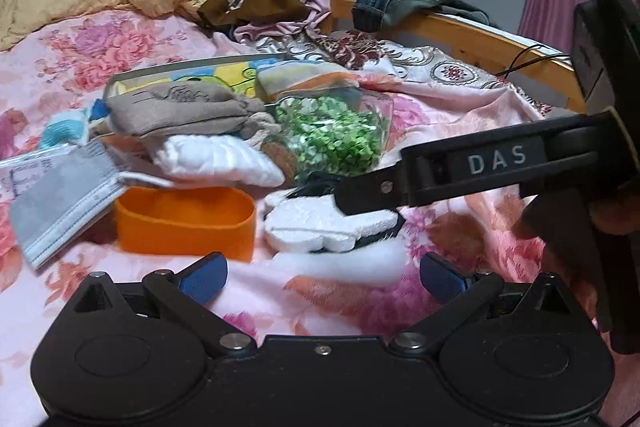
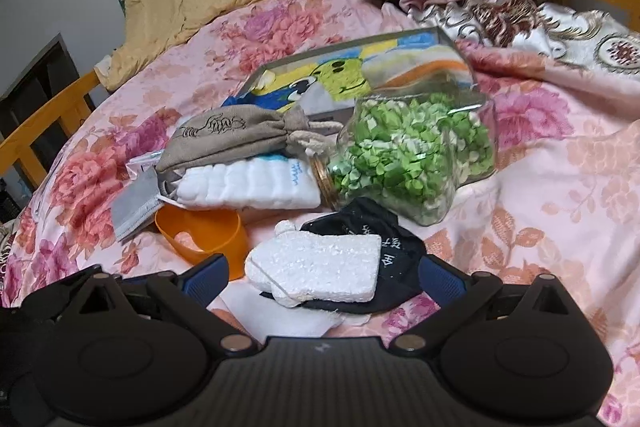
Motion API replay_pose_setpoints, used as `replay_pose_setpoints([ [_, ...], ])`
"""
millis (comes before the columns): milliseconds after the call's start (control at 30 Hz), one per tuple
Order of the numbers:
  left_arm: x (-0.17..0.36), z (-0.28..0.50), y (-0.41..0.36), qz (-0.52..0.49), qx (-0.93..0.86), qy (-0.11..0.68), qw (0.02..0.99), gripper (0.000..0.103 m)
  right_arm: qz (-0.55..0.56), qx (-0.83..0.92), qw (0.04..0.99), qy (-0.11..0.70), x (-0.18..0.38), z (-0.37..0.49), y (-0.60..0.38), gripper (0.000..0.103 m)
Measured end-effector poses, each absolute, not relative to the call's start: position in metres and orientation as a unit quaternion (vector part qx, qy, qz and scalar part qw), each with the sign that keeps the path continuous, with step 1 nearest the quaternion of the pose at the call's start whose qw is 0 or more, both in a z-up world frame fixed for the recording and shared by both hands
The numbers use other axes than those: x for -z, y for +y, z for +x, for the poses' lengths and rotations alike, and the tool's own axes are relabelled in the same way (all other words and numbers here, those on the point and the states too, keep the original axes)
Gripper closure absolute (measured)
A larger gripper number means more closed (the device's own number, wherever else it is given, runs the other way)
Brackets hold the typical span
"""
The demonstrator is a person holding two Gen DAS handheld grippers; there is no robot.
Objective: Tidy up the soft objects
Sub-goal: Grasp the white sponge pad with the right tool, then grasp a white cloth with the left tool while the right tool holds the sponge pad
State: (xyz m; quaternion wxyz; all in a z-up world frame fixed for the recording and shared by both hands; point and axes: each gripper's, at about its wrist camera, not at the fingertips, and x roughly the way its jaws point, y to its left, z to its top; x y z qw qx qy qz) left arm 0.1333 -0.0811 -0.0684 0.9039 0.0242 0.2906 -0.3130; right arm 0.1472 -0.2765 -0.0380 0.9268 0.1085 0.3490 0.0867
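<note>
- Barely begun: white foam piece (image 2: pixel 316 267), black cloth (image 2: pixel 396 259), drawstring pouch (image 2: pixel 224 143) lie jumbled mid-bed.
- Left claw (image 1: pixel 320 277) open, empty.
- Right claw (image 2: pixel 322 277) open, straddling the foam, not gripping.

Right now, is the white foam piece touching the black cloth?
Touching. The right wrist view shows the white foam piece lying directly on the black cloth, which sticks out beneath its far and right edges.
</note>
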Motion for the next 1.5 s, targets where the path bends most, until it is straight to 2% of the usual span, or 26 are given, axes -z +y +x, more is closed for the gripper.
replay_pose_setpoints([
  [167, 0.074, 0.144, -0.092, 0.033, 0.324, 0.304, 0.895, 0.001, 0.154, -0.106, 0.913, 0.361, 0.044, 0.163, -0.289, 0.001],
  [433, 0.08, 0.153, -0.096, 0.016, 0.327, 0.327, 0.886, 0.002, 0.199, -0.114, 0.892, 0.388, 0.056, 0.177, -0.298, 0.009],
  [667, 0.084, 0.16, -0.108, 0.024, 0.329, 0.36, 0.873, 0.01, 0.216, -0.131, 0.876, 0.411, 0.065, 0.182, -0.292, 0.017],
  [1067, 0.084, 0.167, -0.098, -0.006, 0.305, 0.383, 0.872, 0.033, 0.273, -0.133, 0.867, 0.395, 0.063, 0.182, -0.305, 0.045],
  [1133, 0.084, 0.167, -0.099, -0.01, 0.307, 0.385, 0.87, 0.039, 0.278, -0.134, 0.866, 0.393, 0.063, 0.181, -0.307, 0.053],
  [1200, 0.084, 0.167, -0.099, -0.017, 0.313, 0.388, 0.867, 0.055, 0.282, -0.135, 0.866, 0.391, 0.063, 0.181, -0.307, 0.061],
  [1233, 0.084, 0.168, -0.099, -0.022, 0.316, 0.391, 0.864, 0.057, 0.288, -0.136, 0.865, 0.387, 0.063, 0.181, -0.308, 0.069],
  [1267, 0.085, 0.168, -0.098, -0.025, 0.316, 0.392, 0.864, 0.059, 0.294, -0.135, 0.865, 0.384, 0.062, 0.18, -0.31, 0.072],
  [1400, 0.086, 0.169, -0.095, -0.036, 0.313, 0.394, 0.863, 0.064, 0.342, -0.15, 0.851, 0.369, 0.065, 0.18, -0.32, 0.08],
  [1500, 0.086, 0.169, -0.092, -0.047, 0.31, 0.396, 0.863, 0.07, 0.353, -0.17, 0.839, 0.377, 0.068, 0.183, -0.318, 0.081],
])
